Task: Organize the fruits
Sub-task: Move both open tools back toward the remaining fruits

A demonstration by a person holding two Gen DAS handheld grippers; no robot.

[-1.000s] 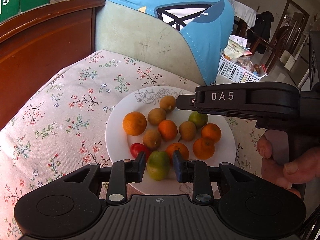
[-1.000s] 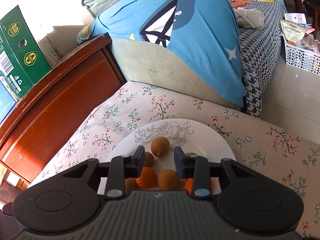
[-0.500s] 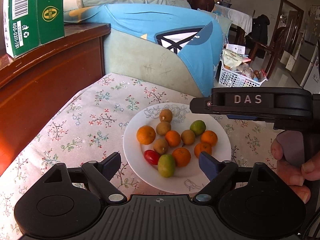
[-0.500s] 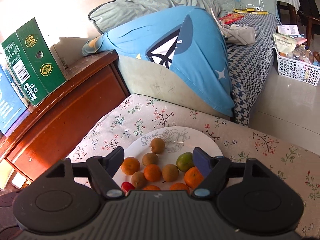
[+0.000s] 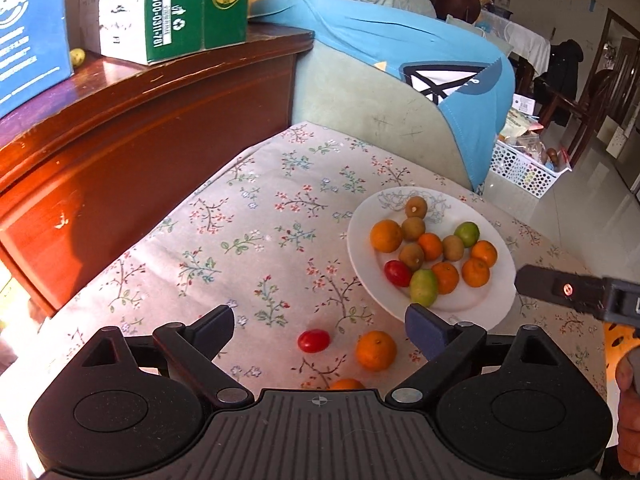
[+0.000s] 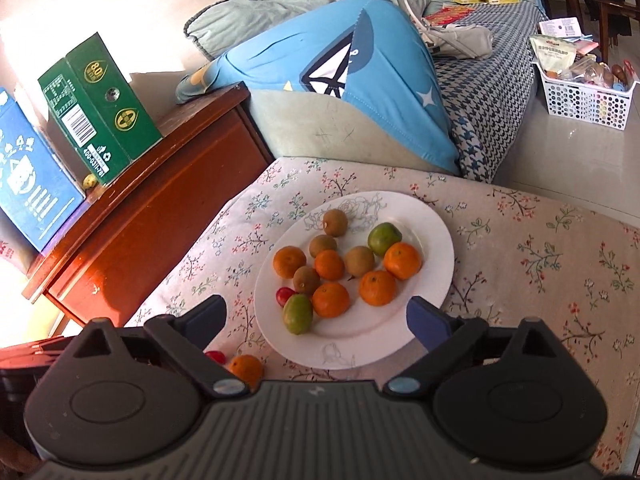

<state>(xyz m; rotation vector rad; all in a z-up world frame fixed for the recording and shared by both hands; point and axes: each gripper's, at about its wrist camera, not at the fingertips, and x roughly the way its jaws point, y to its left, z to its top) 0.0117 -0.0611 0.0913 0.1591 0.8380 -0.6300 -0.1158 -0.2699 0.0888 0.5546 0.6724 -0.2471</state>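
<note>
Both claws, left and right, are opening wide and empty above the fruit plate on the floral cloth.

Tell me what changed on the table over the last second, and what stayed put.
Both grippers pulled back from the plate and their jaws are opening: the left gripper let go of the green-yellow fruit, which remains on the plate. The right gripper holds nothing. A red tomato and an orange on the cloth came into view. Plate and its fruits are unmoved.
</note>
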